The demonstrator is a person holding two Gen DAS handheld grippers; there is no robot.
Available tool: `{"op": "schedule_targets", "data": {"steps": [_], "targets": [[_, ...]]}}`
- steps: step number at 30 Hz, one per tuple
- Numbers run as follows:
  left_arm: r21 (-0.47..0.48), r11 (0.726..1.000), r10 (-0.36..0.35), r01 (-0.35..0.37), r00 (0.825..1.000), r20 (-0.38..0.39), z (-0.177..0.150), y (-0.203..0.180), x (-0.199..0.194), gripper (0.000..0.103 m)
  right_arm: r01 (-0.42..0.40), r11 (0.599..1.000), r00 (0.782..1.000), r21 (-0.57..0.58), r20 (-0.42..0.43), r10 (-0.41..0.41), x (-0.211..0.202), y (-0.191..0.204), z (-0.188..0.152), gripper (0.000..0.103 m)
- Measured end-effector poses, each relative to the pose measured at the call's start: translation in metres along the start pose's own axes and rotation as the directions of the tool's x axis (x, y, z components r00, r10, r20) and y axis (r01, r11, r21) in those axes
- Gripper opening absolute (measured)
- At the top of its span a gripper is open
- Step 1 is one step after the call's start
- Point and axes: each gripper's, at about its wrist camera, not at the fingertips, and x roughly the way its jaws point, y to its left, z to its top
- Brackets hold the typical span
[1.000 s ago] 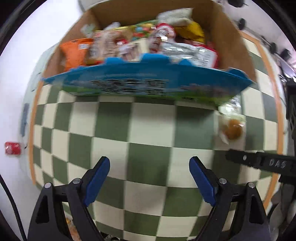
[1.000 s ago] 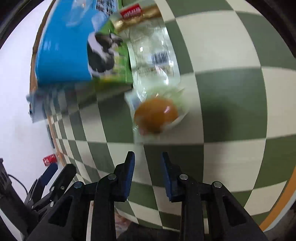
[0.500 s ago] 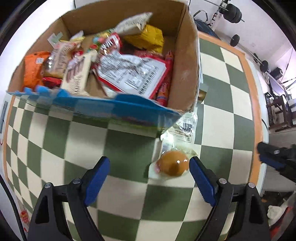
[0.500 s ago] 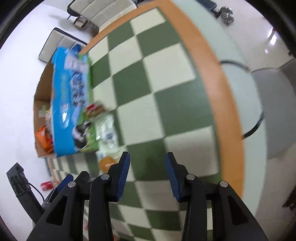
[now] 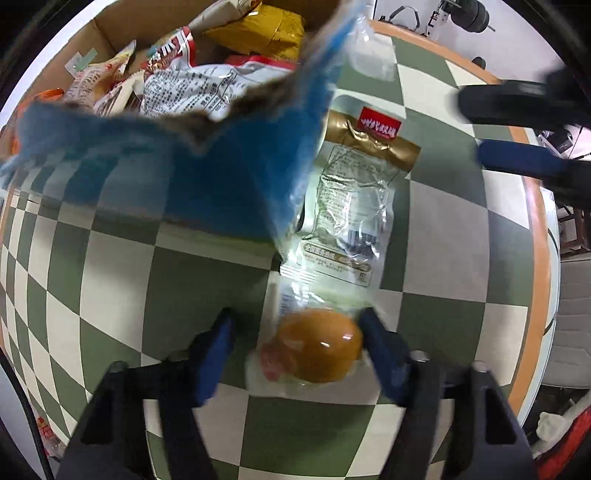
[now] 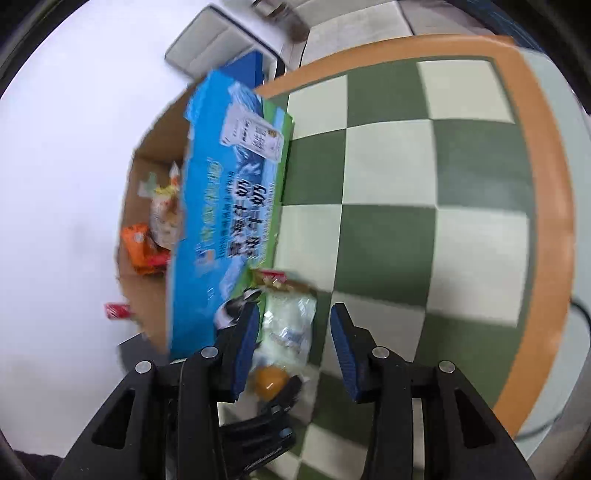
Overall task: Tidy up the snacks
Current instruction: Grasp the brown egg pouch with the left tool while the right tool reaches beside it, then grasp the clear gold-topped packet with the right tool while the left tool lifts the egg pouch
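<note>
Left wrist view: left hand-held gripper closing around the wrapped bun, not yet pinching; center it first. Right hand-held gripper hangs open, empty.

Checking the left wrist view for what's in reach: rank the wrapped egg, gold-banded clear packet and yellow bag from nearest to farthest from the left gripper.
1. Wrapped egg, between the closing left gripper jaws.
2. Gold-banded clear packet, just beyond, beside the box.
3. Yellow bag, inside the box, farthest.
</note>
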Motion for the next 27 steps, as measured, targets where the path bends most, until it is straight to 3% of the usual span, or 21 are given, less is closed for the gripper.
{"op": "schedule_targets", "data": {"steps": [8,13,15,17,18,21,27], "targets": [[0.011,1.0,0.014,-0.014,1.0,-0.006,-0.018,0.0,-0.005,0.054,-0.081,0.992,0.992,-0.101,-0.102,0.07,0.055,0.004,0.015,0.043],[-0.021,0.999,0.025,-0.025,1.0,-0.015,-0.015,0.006,-0.003,0.054,-0.084,0.983,0.993,-0.166,-0.09,0.069,0.074,0.008,0.016,0.041],[-0.028,0.999,0.03,-0.031,0.999,-0.018,-0.017,0.01,-0.004,0.054,-0.062,0.981,0.997,-0.185,-0.062,0.051,0.076,0.007,0.014,0.024],[-0.031,0.999,0.037,-0.038,0.999,-0.024,-0.018,0.014,-0.005,0.054,-0.069,0.983,0.997,-0.169,-0.029,0.065,0.076,0.002,0.013,0.019],[-0.031,0.999,0.04,-0.041,0.999,-0.027,-0.018,0.014,-0.005,0.054,-0.072,0.984,0.997,-0.161,-0.016,0.07,0.074,0.0,0.011,0.011],[-0.028,0.998,0.049,-0.05,0.998,-0.028,-0.019,0.019,-0.008,0.054,-0.085,0.989,0.996,-0.121,0.032,0.089,0.062,-0.008,-0.002,0.008],[0.002,0.999,0.054,-0.054,0.998,-0.028,-0.015,0.006,-0.013,0.054,-0.082,0.994,0.996,-0.069,0.021,0.083,0.049,-0.012,-0.051,0.003]]}}
